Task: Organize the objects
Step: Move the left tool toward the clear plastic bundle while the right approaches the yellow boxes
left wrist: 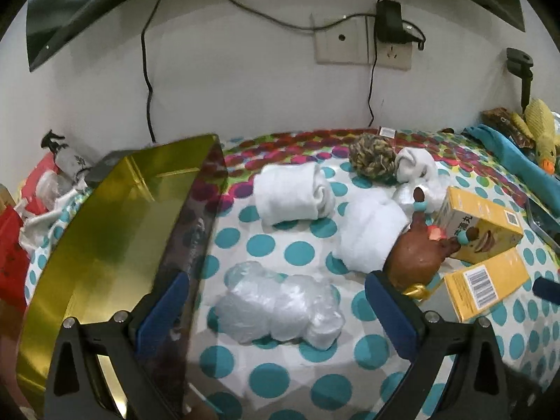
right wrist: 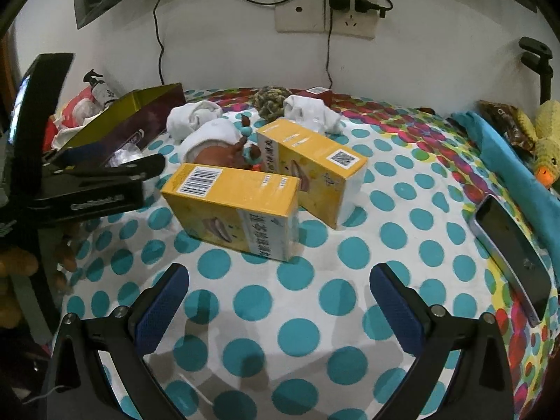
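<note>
My left gripper (left wrist: pixel 276 301) is open over a crumpled clear plastic bag (left wrist: pixel 280 308) on the polka-dot cloth (left wrist: pixel 297 252). An open gold-lined box (left wrist: pixel 115 231) stands just left of it. Beyond lie rolled white towels (left wrist: pixel 292 194), a brown toy (left wrist: pixel 416 255), a rope ball (left wrist: pixel 372 155) and yellow cartons (left wrist: pixel 479 224). My right gripper (right wrist: pixel 280 301) is open and empty, just short of the two yellow cartons (right wrist: pixel 238 206) (right wrist: pixel 315 168). The left gripper also shows in the right wrist view (right wrist: pixel 105 171), beside the gold box (right wrist: pixel 133 115).
A phone (right wrist: pixel 511 252) lies at the right edge by a teal cloth (right wrist: pixel 507 161) and a yellow plush duck (right wrist: pixel 546 147). Red bags (left wrist: pixel 21 217) sit left of the box. A wall socket with cables (right wrist: pixel 332 10) is behind.
</note>
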A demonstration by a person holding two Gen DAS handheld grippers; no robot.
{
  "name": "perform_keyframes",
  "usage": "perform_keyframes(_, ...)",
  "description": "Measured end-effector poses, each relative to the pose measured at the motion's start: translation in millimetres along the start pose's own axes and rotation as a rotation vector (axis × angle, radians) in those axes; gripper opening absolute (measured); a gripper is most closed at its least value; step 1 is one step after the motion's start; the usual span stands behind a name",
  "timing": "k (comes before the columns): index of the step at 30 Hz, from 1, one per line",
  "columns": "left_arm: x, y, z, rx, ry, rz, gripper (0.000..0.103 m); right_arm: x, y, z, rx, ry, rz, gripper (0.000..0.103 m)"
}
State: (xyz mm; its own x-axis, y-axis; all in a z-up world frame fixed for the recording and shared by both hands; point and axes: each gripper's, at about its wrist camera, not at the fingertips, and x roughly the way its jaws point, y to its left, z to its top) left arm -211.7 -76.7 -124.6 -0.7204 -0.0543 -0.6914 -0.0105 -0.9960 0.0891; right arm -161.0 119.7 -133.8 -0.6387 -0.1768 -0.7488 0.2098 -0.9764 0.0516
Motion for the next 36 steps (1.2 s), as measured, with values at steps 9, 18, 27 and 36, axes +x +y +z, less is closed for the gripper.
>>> perform_keyframes(9,4,-3,-1,-0.043,0.030,-0.010,0.103,5,9,5,0.006,0.013,-0.016,0.103)
perform_keyframes(18,4,6,3,-0.061,0.015,0.041,0.055,11,10,7,0.034,0.026,-0.010,0.103)
perform_keyframes(27,-10,15,-4,-0.054,0.017,-0.033,0.044,12,14,6,0.032,0.031,-0.020,0.103)
perform_keyframes(36,-14,18,-10,-0.016,0.030,-0.072,0.078,18,17,12,0.039,0.027,-0.023,0.103)
